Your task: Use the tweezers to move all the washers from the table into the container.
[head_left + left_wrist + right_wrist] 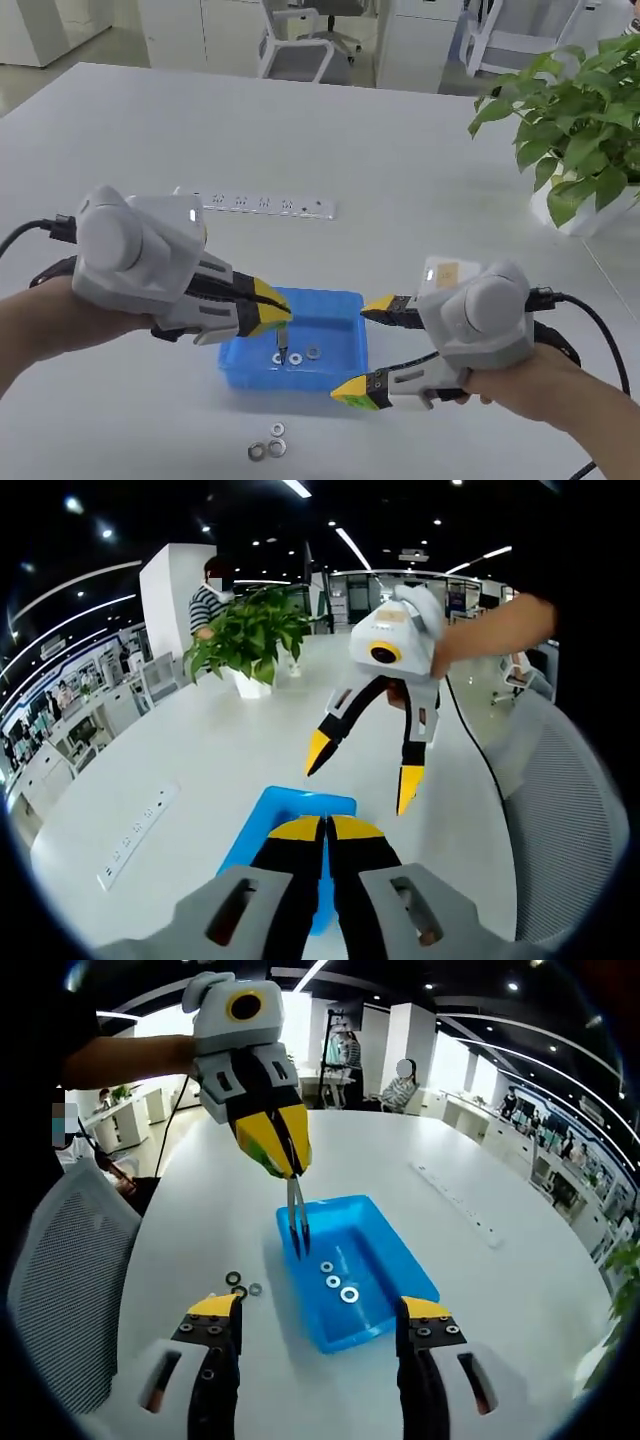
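- Right now the left gripper (278,310) has its jaws clamped together on the tweezers (297,1215). They hang tip-down inside the blue container (383,1250), probably so that a washer lands inside it.
- Three dropped washers (336,1281) lie on the container floor beside the tips; I cannot tell whether the tips hold another.
- Three loose washers (268,445) wait on the table (300,150), just outside the container wall.
- The right gripper (320,1308) hovers beside the container with its jaws wide apart and empty, likely ready to steady it.
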Available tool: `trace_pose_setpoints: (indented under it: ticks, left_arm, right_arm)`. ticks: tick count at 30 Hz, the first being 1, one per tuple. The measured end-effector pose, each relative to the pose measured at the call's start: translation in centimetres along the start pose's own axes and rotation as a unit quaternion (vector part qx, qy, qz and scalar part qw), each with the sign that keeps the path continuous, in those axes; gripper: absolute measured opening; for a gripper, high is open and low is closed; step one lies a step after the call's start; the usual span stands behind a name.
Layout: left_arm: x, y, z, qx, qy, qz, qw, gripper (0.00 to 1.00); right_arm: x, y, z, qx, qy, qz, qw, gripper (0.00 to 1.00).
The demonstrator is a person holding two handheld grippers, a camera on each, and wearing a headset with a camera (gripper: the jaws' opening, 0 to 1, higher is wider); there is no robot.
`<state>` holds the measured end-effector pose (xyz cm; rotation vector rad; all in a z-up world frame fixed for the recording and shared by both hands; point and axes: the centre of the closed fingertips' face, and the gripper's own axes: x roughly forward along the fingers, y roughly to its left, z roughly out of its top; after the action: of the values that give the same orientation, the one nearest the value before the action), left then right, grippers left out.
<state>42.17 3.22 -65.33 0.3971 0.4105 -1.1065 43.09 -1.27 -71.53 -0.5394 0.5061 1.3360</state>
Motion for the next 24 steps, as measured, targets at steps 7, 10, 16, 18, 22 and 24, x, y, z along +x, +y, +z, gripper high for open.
trace_pose_setpoints:
  ticks: [7,10,16,18,22,24]
  left_arm:
    - [-0.5,-0.7,0.3,0.003,0.004,0.005,1.0,0.05]
    - [-0.8,-0.8,0.5,0.005,0.003,0.01,0.9999,0.05]
    - [-1.4,-1.1,0.7,0.006,0.004,0.014,0.9999,0.05]
    - [-1.6,-1.4,0.7,0.006,0.004,0.014,0.9999,0.05]
    - [-1.8,-1.9,0.7,0.005,0.002,0.014,0.9999,0.05]
    - [-1.8,-2.2,0.6,0.004,0.003,0.012,0.9999,0.05]
  right_arm:
    - [-0.7,1.0,-0.9,0.019,0.003,-0.012,0.9997,0.73]
    - [-0.8,1.4,-1.1,0.024,0.002,-0.015,0.9996,0.77]
    - [-1.5,1.9,-1.6,0.029,0.005,-0.024,0.9993,0.8]
    - [-1.7,2.0,-1.7,0.029,0.004,-0.026,0.9992,0.81]
    - [-2.1,2.1,-1.8,0.036,0.002,-0.032,0.9988,0.83]
    - [-2.2,2.4,-1.8,0.038,0.001,-0.034,0.9987,0.84]
